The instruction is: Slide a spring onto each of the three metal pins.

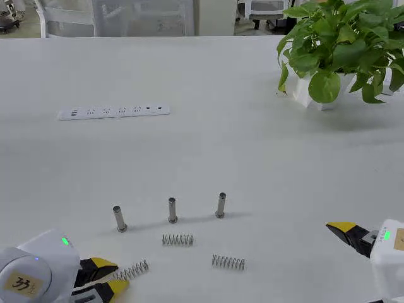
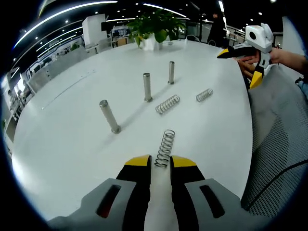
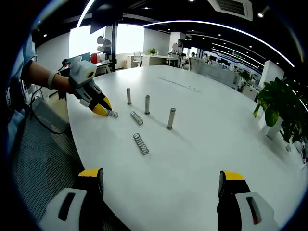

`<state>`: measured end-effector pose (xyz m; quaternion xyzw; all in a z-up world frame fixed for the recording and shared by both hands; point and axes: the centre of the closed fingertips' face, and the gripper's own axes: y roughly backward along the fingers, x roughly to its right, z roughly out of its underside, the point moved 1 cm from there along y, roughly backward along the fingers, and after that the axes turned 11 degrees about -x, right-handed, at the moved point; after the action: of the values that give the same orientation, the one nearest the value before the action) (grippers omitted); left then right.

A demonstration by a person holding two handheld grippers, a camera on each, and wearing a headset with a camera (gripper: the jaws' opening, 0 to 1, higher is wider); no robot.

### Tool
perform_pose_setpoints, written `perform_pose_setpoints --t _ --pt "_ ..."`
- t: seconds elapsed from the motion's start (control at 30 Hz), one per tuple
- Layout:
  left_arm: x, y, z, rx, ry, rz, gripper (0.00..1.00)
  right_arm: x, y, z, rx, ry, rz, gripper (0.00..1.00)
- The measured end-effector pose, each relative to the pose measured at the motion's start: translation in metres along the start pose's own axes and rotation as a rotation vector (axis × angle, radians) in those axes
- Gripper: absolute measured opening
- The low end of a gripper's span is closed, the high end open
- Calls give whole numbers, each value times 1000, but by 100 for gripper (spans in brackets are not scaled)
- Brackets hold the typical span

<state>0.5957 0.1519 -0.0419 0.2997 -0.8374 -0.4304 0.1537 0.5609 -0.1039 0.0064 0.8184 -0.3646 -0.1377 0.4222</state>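
Three upright metal pins [image 1: 120,218] [image 1: 172,209] [image 1: 220,205] stand in a row on the white table [image 1: 252,145]. Three springs lie flat in front of them: one in the middle [image 1: 177,239], one on the right [image 1: 228,262] and one on the left [image 1: 133,270]. My left gripper [image 2: 160,161] is low over the table and open only a little. The near end of the left spring [image 2: 165,147] lies between its yellow tips. My right gripper [image 3: 162,174] hangs wide open at the table's near right with nothing in it. One of its yellow fingertips [image 1: 343,227] is in the head view.
A white power strip [image 1: 113,112] lies far left on the table. A potted green plant [image 1: 341,44] stands at the far right corner. Chairs [image 1: 57,16] line the far edge. Grey floor [image 2: 274,144] lies past the near table edge.
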Motion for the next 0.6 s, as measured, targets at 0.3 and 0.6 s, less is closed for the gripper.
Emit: perform_pose_setpoints --t 0.3,0.6 --pt "0 -2 -2 -14 11 13 8 0 0 0 0 -3 2 100" --pt "-2 -2 -2 -25 76 19 7 -4 -1 -3 6 1 -7 100"
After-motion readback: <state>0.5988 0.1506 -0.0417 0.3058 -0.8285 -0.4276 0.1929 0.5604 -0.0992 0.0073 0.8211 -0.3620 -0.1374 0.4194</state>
